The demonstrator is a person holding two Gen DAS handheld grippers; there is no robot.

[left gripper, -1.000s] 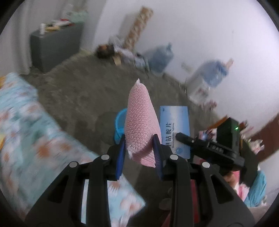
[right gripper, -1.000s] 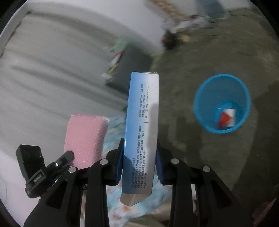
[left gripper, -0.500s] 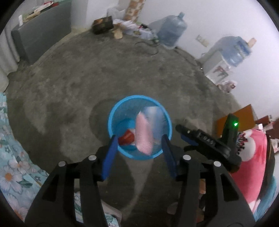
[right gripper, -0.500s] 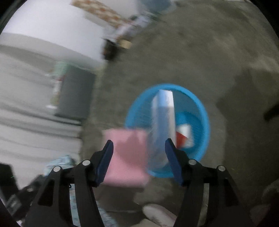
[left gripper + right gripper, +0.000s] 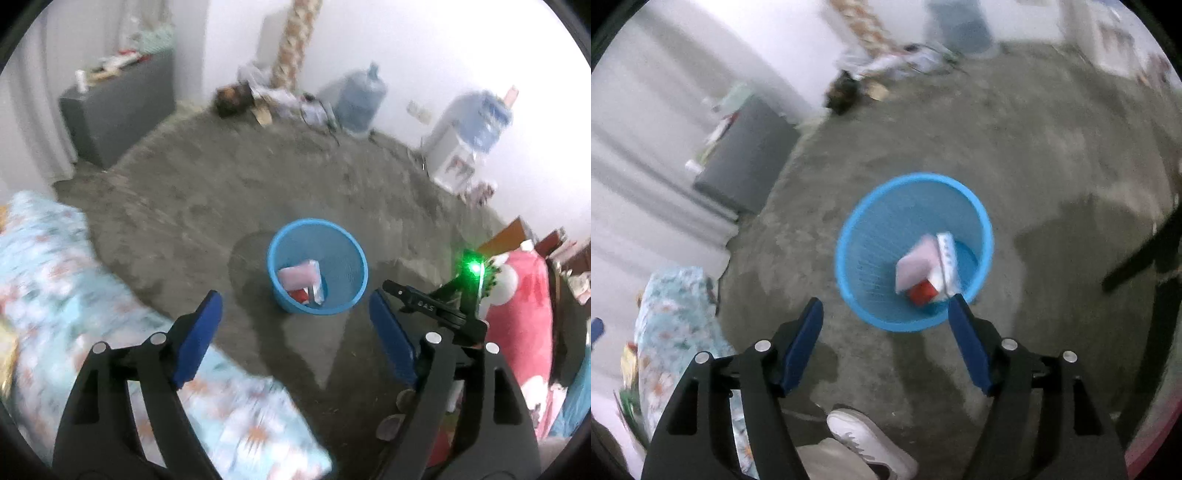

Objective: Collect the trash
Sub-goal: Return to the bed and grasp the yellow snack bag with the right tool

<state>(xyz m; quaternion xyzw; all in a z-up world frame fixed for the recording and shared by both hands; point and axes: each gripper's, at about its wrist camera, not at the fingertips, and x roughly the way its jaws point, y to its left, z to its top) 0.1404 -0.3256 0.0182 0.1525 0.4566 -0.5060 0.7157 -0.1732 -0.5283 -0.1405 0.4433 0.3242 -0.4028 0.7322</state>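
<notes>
Trash, a pink sponge point(image 5: 916, 264), a white box point(image 5: 947, 258) and a red scrap point(image 5: 923, 291), lies inside the blue wastebasket point(image 5: 273, 258) on the concrete floor point(image 5: 221, 192). Left gripper point(image 5: 295, 332) and right gripper point(image 5: 886, 336) hover above, fingers apart, empty. Risk: basket looks light, so a low pass could clip its rim and tip it.

Both views down over bin point(image 5: 317, 271)

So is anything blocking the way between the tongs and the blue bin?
Nothing visible does. Both the left tongs and right tongs are open and empty, with only bare floor before the blue bin. The pink sponge and white box already lie inside.
</notes>
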